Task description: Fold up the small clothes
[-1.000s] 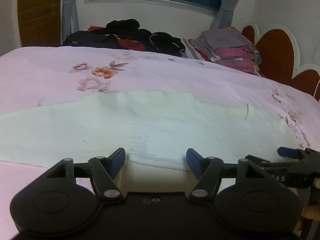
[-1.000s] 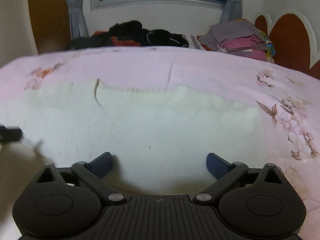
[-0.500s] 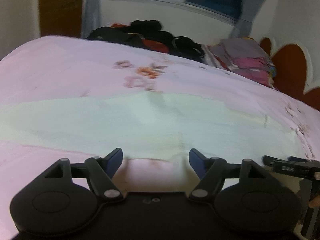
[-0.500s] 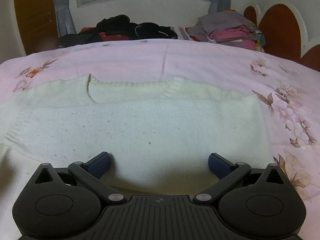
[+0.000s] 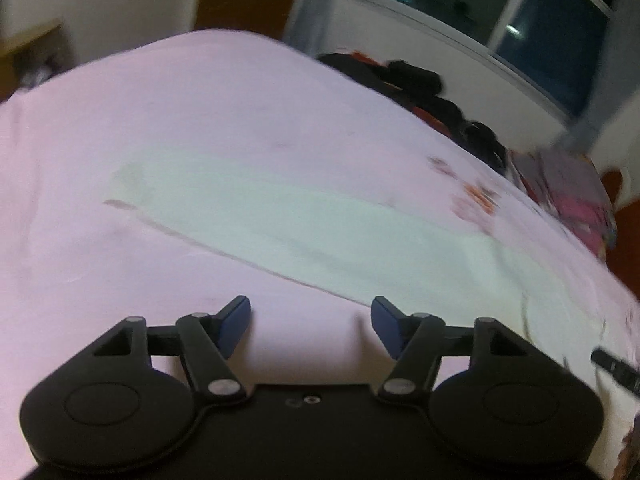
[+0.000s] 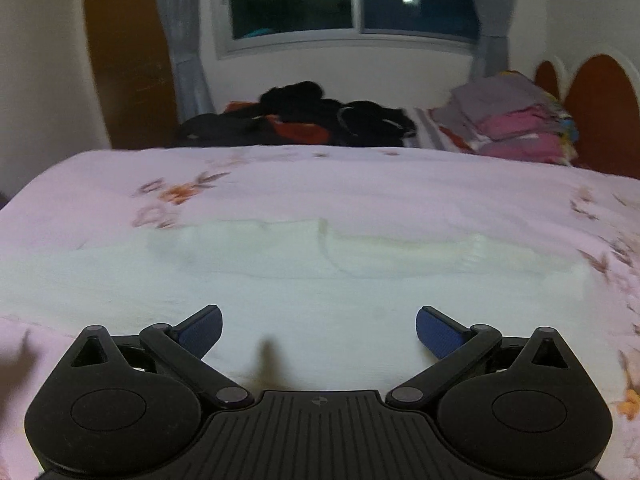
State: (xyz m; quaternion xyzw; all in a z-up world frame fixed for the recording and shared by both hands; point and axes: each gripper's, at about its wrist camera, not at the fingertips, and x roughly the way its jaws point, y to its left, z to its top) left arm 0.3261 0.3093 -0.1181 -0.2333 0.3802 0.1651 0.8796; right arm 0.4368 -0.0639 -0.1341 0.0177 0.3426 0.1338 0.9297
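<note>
Blue pads on the left gripper [image 5: 311, 326] stand apart with nothing between them; its jaws have just been closing a little, yet only pink bedspread [image 5: 160, 128] shows in the gap. The right gripper [image 6: 319, 334] is spread wide, its jaws having also just eased inward slightly, and they too hold nothing: the cream knit sweater [image 6: 304, 292] lies flat beneath and beyond them, not pinched.

Compared with a second ago, the left view has swung and tilted hard. Then it looked squarely over the body of the sweater; now the jaws hang over bare bedspread, and a long pale strip of the garment, seemingly a sleeve [image 5: 280, 216], runs slantwise ahead of them, apart from the pads. The picture is smeared, so its edge is hard to trace. The right view has drawn back: the neckline that sat close before now lies farther up the picture, with more of the bed visible.

My reading is that both hands are repositioning between folds, the left heading for the outstretched sleeve on its side. That sleeve appears not yet folded in, so the work looks early. Beyond lie a dark heap of clothes [image 6: 304, 116] and a folded stack [image 6: 512, 120] near the headboard.
</note>
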